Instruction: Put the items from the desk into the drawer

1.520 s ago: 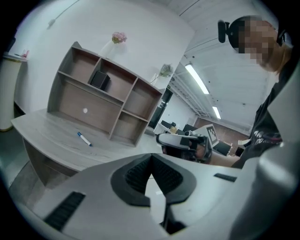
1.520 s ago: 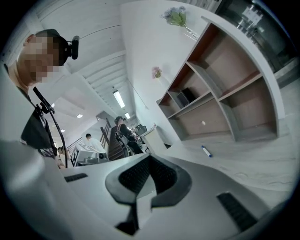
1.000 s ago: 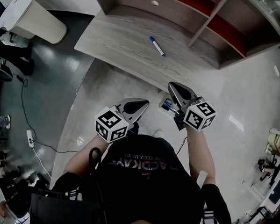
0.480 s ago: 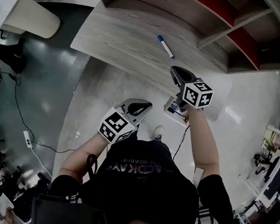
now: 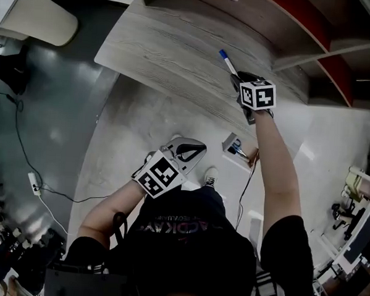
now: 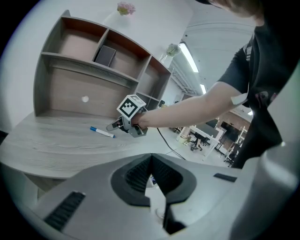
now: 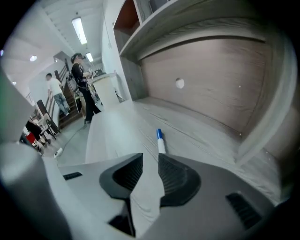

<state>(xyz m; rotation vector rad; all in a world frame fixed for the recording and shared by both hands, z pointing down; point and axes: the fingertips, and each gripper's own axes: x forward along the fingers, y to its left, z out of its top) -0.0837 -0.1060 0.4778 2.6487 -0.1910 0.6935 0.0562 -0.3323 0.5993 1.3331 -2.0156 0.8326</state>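
A white marker with a blue cap (image 5: 226, 60) lies on the wooden desk (image 5: 165, 56). My right gripper (image 5: 237, 78) is stretched out over the desk with its jaws a little apart, and the marker (image 7: 161, 139) lies just ahead of its tips (image 7: 150, 159), nothing between them. My left gripper (image 5: 199, 150) hangs low in front of the desk, shut and empty (image 6: 151, 157). From it I see the marker (image 6: 102, 132) and the right gripper (image 6: 114, 126). The open drawer (image 5: 236, 147) below the desk edge holds some small items.
A shelf unit (image 5: 284, 32) stands on the back of the desk, with a dark box (image 6: 105, 56) in one compartment. A white rounded bin (image 5: 37, 18) is at the far left. A power strip (image 5: 33, 181) and cables lie on the floor. People (image 7: 80, 79) stand far off.
My right gripper has moved from the drawer up and forward over the desk, close to the marker. My left gripper has stayed low and drifted slightly back.
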